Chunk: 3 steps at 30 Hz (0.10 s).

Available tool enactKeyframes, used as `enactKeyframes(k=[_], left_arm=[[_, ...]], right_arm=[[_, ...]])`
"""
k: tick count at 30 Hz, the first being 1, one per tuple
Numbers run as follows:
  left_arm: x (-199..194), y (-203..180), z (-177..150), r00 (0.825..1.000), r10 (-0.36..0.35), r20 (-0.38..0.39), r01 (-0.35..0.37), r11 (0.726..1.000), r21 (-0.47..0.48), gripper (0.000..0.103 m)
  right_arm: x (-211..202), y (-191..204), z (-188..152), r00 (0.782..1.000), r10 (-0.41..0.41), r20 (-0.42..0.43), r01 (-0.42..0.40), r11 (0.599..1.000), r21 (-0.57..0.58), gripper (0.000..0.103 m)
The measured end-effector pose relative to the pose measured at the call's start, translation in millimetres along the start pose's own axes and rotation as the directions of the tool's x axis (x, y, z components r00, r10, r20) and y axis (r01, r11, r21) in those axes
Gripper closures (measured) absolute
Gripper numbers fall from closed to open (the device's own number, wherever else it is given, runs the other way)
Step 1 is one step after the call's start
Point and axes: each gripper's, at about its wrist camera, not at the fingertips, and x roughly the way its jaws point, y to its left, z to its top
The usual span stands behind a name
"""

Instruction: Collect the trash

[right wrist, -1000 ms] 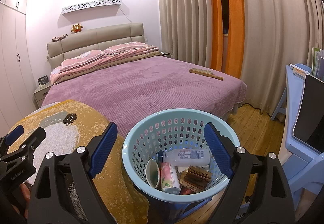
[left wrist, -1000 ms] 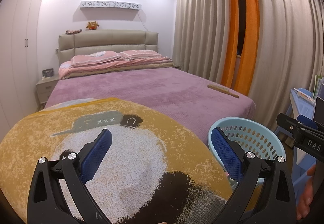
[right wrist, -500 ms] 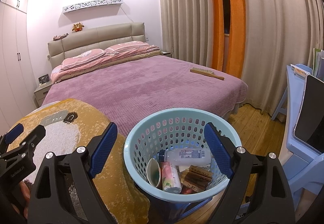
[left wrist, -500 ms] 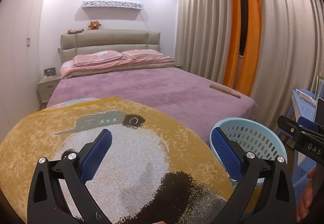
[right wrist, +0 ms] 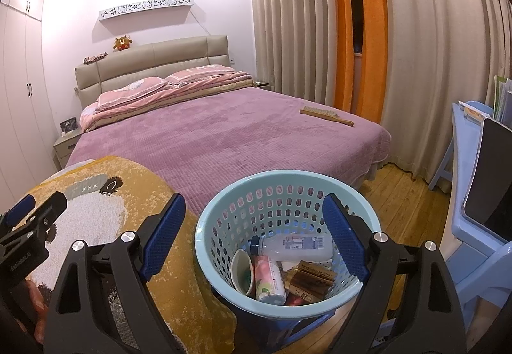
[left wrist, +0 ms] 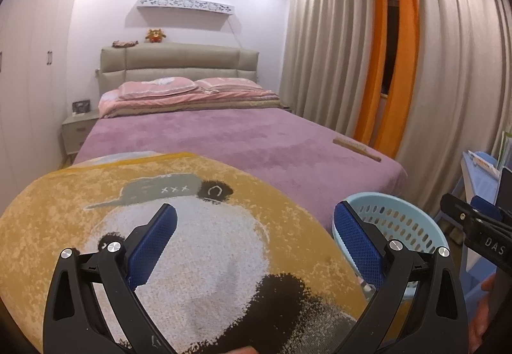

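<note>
While over the basket (right wrist: 224,210), right gripper (right wrist: 252,235) jaws spread, empty | left gripper (left wrist: 256,239) jaws spread, empty

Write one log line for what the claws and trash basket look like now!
left claw: open, empty | right claw: open, empty | basket: trash inside

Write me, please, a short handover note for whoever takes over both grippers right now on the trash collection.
Left gripper: open, nothing between its pads, above the panda rug.
Right gripper: open, nothing held, poised over the blue basket.
Basket holds a plastic bottle, a paper cup, a pink floral carton and a brown packet.
Done: that trash is in the basket.
Left: no loose trash shows on the rug or the purple bed. A wooden brush lies on the bed near the curtains, probably not trash. Check spots outside these views.
</note>
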Motion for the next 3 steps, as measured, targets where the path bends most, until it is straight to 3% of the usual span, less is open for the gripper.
enactKeyframes(k=[3], left_arm=[[-3.2,-2.3,0.8,1.0,0.011,0.018,-0.011,1.0,0.009,0.007]], right_arm=[[-2.4,1.1,0.6,1.0,0.001,0.003,-0.001,1.0,-0.005,0.02]])
